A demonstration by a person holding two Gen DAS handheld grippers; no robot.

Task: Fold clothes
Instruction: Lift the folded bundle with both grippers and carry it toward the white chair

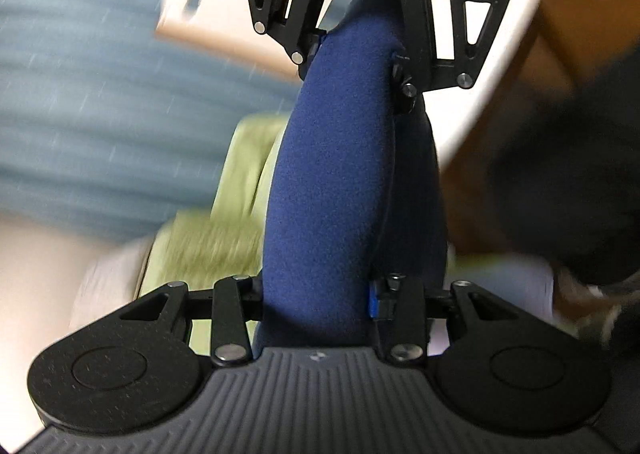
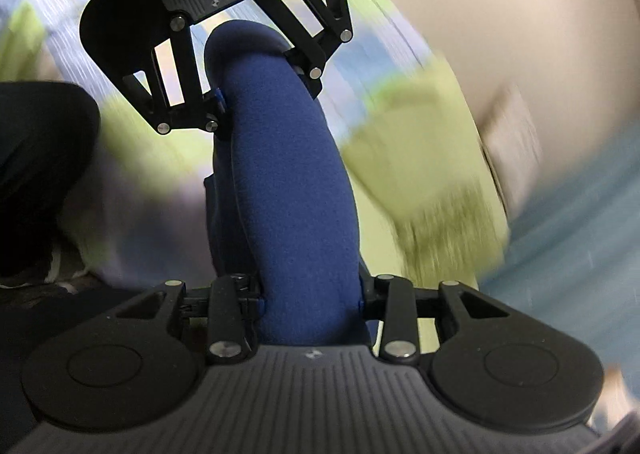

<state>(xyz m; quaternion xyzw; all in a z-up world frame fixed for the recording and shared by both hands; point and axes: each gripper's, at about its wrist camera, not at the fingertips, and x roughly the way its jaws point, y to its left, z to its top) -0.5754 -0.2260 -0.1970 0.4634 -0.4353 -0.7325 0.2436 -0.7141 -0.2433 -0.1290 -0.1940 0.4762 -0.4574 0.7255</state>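
From your left wrist, a blurred blue-grey fabric (image 1: 80, 94) and a green cloth (image 1: 240, 190) lie below. Your left gripper (image 1: 320, 298) is clamped on a navy garment (image 1: 332, 174) stretched to the right gripper (image 1: 356, 54).

From your right wrist, a pale surface (image 2: 500, 14) shows beyond. Both grippers pinch that garment's ends, taut between them.

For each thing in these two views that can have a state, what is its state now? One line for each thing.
Blue cloth: bunched into a thick roll, stretched between the two grippers.
Left gripper: shut on the blue cloth.
Right gripper: shut on the blue cloth.
Green cloth: lying crumpled below, blurred.
Light blue cloth: spread flat, blurred.
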